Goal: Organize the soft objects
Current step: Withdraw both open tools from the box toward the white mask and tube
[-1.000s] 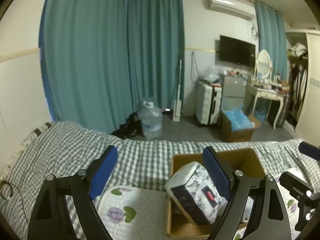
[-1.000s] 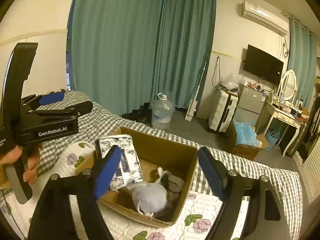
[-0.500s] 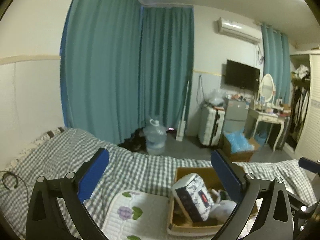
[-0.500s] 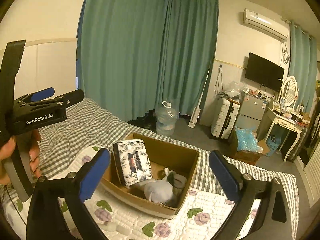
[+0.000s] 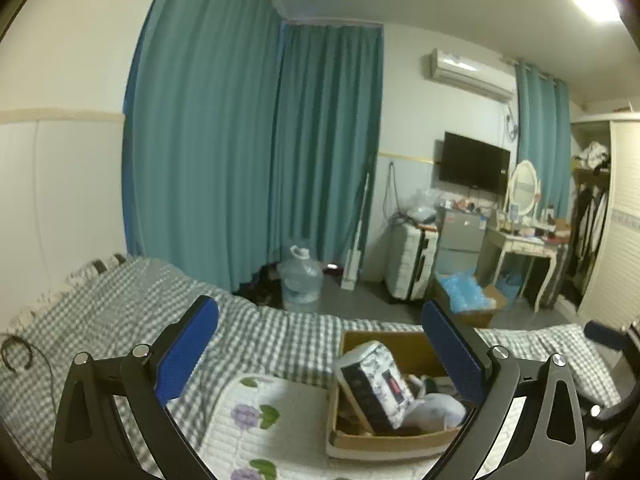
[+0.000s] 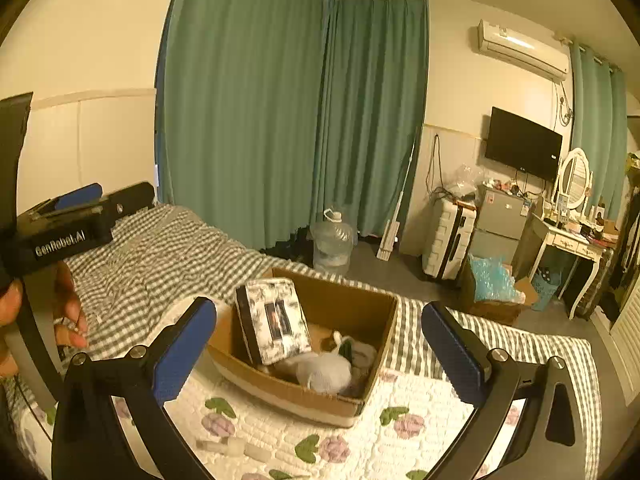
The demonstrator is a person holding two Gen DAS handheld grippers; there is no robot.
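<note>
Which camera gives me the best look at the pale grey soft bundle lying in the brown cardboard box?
The right wrist view: the pale grey soft bundle lies unobstructed inside the brown cardboard box. In the left wrist view, it is partly hidden behind the floral-patterned pack and that gripper's finger.

Both claws, left claw (image 5: 320, 356) and right claw (image 6: 318, 354), have drawn back and risen from the box (image 6: 362, 308), which now looks smaller and farther off. Their jaws have spread wider, with nothing between them. More bed (image 6: 160, 252) and quilt (image 6: 400, 420) show than a second ago.
</note>
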